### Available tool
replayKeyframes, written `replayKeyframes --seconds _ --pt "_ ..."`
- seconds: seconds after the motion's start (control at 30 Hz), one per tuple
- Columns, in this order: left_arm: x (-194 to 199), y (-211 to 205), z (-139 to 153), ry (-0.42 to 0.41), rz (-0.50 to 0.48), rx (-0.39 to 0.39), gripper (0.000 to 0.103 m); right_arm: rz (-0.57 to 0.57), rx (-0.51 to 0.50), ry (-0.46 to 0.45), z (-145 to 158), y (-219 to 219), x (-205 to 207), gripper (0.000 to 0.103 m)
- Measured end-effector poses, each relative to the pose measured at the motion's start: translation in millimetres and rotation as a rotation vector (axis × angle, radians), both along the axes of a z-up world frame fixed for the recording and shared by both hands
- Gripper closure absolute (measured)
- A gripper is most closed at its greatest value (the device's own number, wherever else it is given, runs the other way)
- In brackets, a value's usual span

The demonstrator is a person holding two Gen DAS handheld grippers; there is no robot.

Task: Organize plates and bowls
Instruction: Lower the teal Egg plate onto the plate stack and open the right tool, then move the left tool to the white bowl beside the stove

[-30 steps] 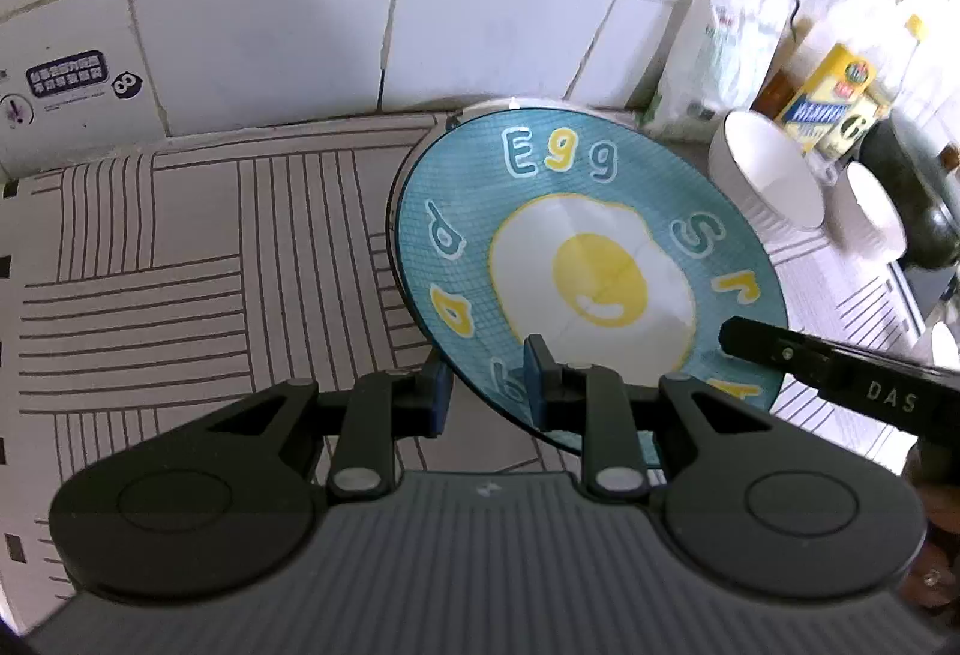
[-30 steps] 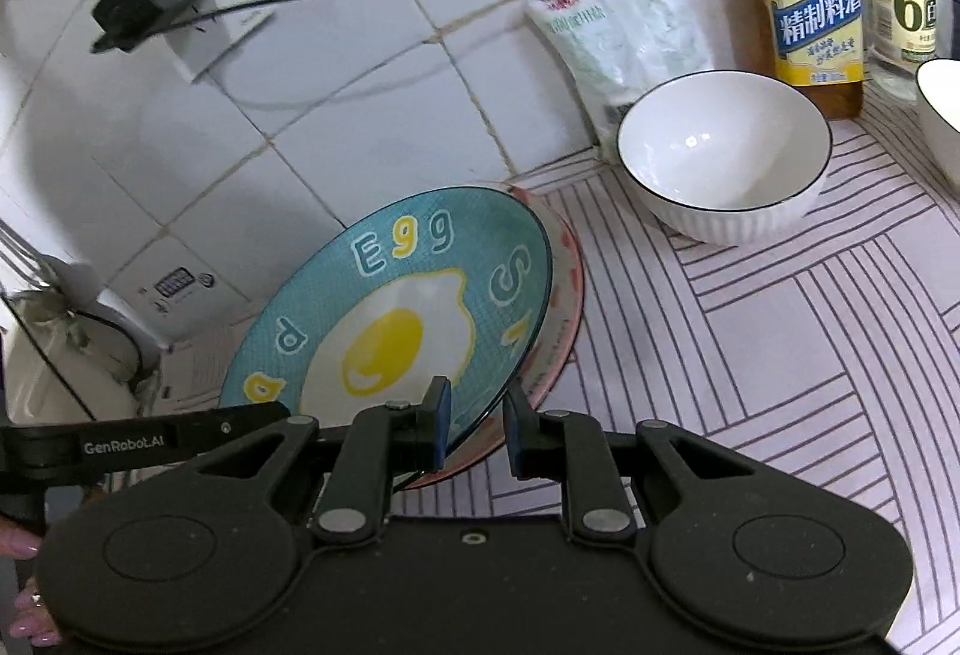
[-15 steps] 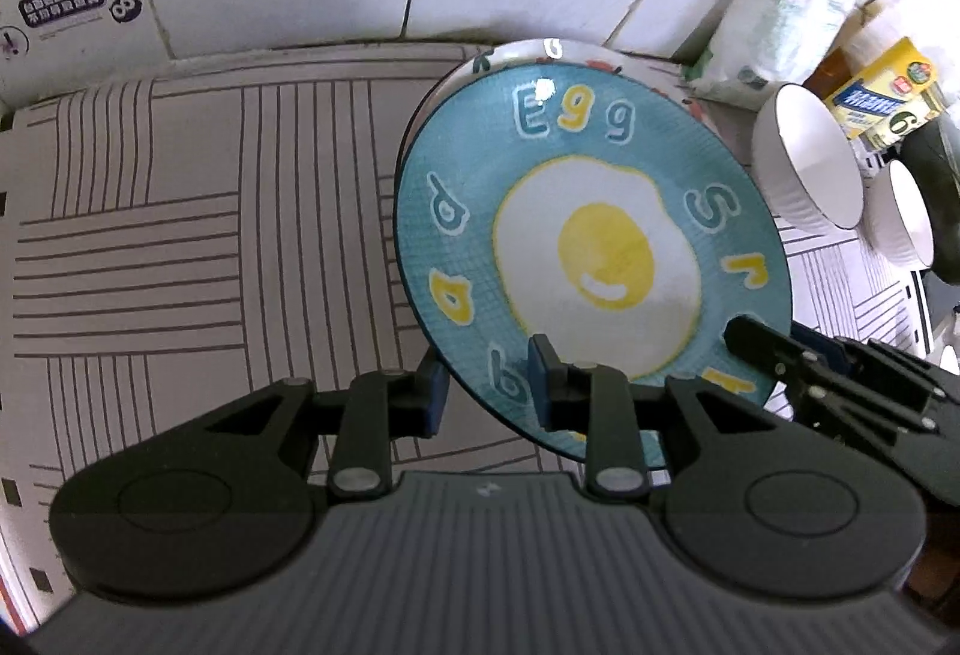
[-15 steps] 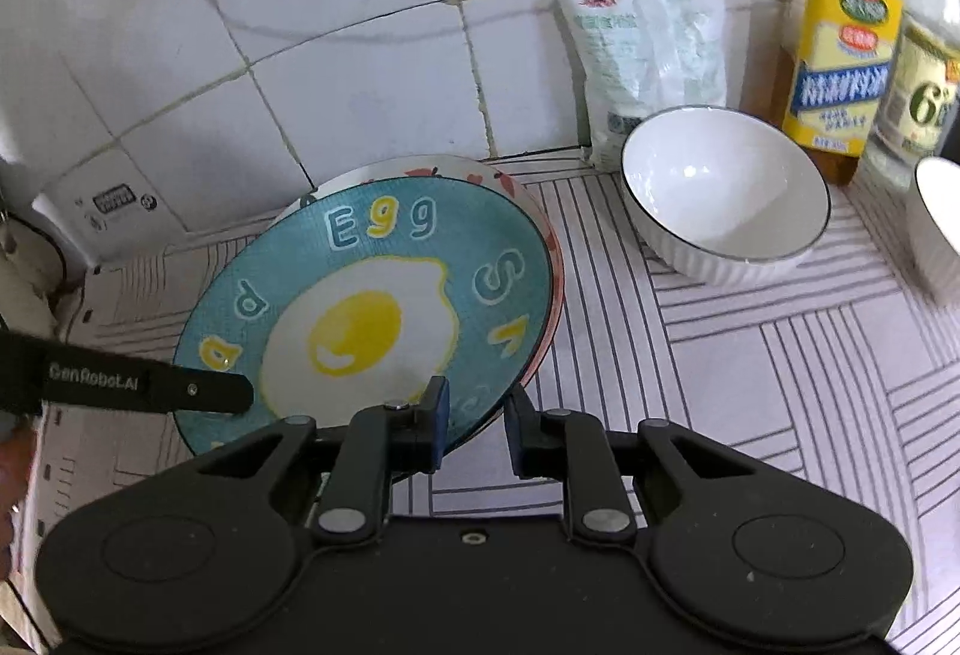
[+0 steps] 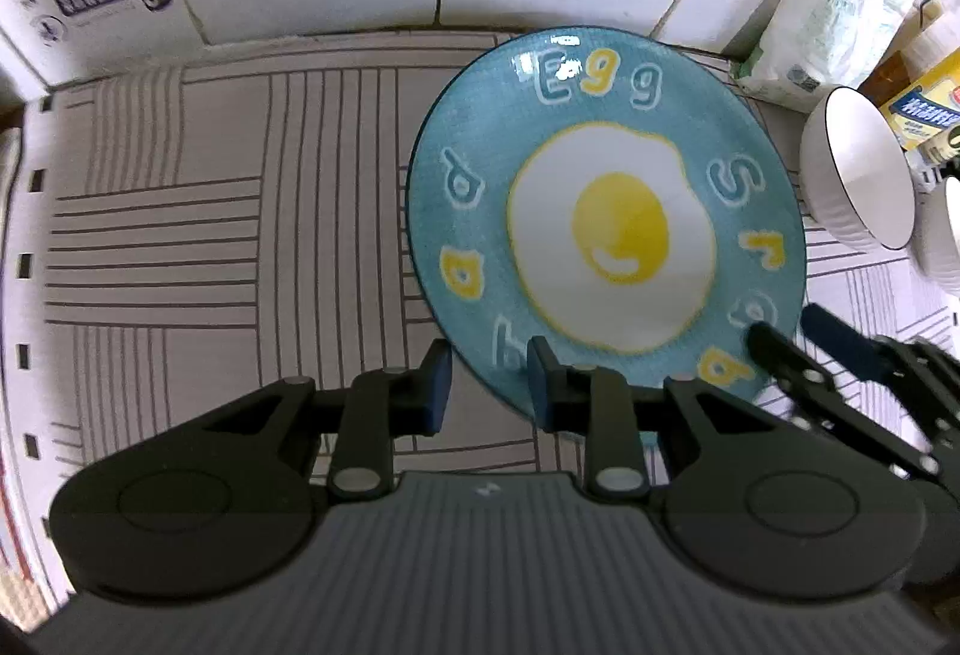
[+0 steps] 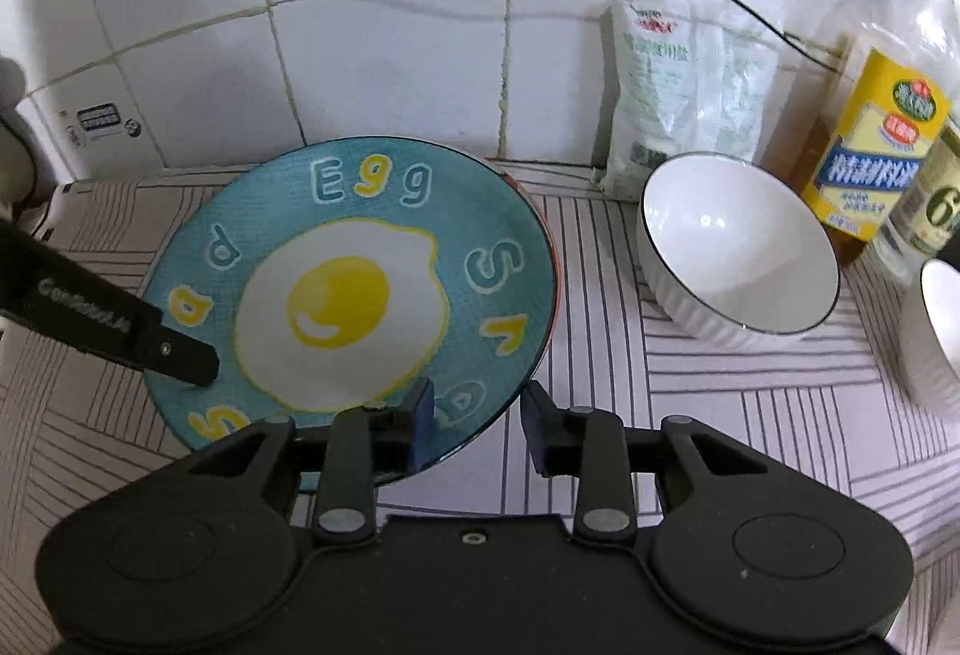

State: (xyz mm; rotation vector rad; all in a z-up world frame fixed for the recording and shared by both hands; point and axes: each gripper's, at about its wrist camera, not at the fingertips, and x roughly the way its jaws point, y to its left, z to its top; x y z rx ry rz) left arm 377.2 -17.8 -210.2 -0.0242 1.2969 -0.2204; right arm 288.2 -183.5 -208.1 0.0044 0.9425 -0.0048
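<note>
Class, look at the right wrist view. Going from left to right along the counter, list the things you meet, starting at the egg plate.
Egg plate → white packet → white bowl → yellow-labelled bottle → second white bowl at the right edge.

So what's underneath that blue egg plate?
Under the blue egg plate, only a reddish rim of another plate peeks out on its right. The rest of that one is covered.

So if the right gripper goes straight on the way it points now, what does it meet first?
Most likely the near rim of the blue egg plate, which lies between the right gripper jaws; depth is unclear.
</note>
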Motion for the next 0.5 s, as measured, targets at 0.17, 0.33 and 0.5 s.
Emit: replayKeyframes --seconds 0.17,0.33,0.5 --pt "-27.0 -12.6 21.4 -0.034 0.043 0.039 0.079 0.037 -0.005 -0.076 29.0 -6.6 -25.5 0.066" --pt "-61.2 -34.1 51.4 -0.066 0.036 0.065 0.078 0.053 0.078 -0.158 67.7 -42.3 -59.1 0.066" --pt "-96.8 -71.2 79.9 -0.117 -0.023 0.078 0.076 0.06 0.101 -0.186 98.8 -88.8 -92.3 0.059"
